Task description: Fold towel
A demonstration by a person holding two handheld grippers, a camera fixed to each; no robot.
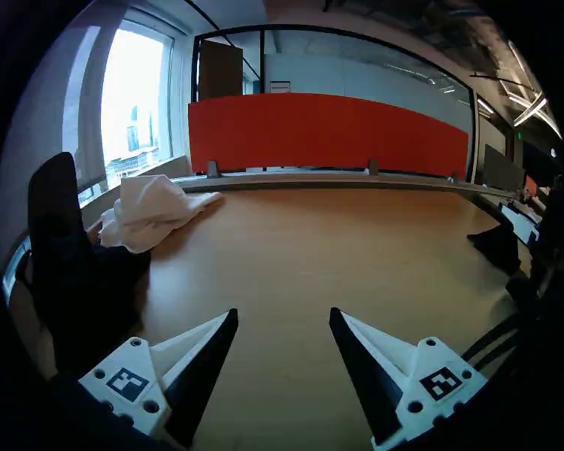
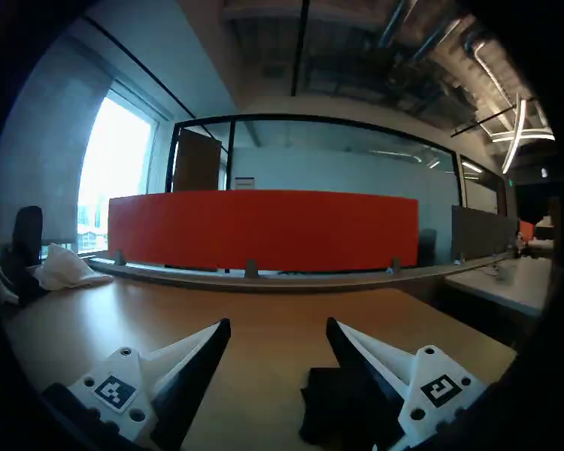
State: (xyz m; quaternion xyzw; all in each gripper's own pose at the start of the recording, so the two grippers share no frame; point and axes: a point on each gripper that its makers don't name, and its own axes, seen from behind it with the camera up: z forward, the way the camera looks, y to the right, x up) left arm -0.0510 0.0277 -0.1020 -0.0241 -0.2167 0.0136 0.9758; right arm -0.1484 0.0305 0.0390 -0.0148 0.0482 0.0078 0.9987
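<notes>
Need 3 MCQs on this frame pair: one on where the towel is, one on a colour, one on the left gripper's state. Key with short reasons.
1. Where does the white towel lie?
A. Far left on the table, by the window
B. Folded at the table's near edge
C. On the floor

2. What colour is the divider panel behind the table?
A. Blue
B. Red-orange
C. Green

3. How is the left gripper?
A. Shut on the towel
B. Open, holding nothing
C. Shut, empty

Key: 1 A, it sits crumpled at the table's far left; 2 B, the panel reads red-orange in both views; 3 B, its fingers stand apart with bare wood between them.
</notes>
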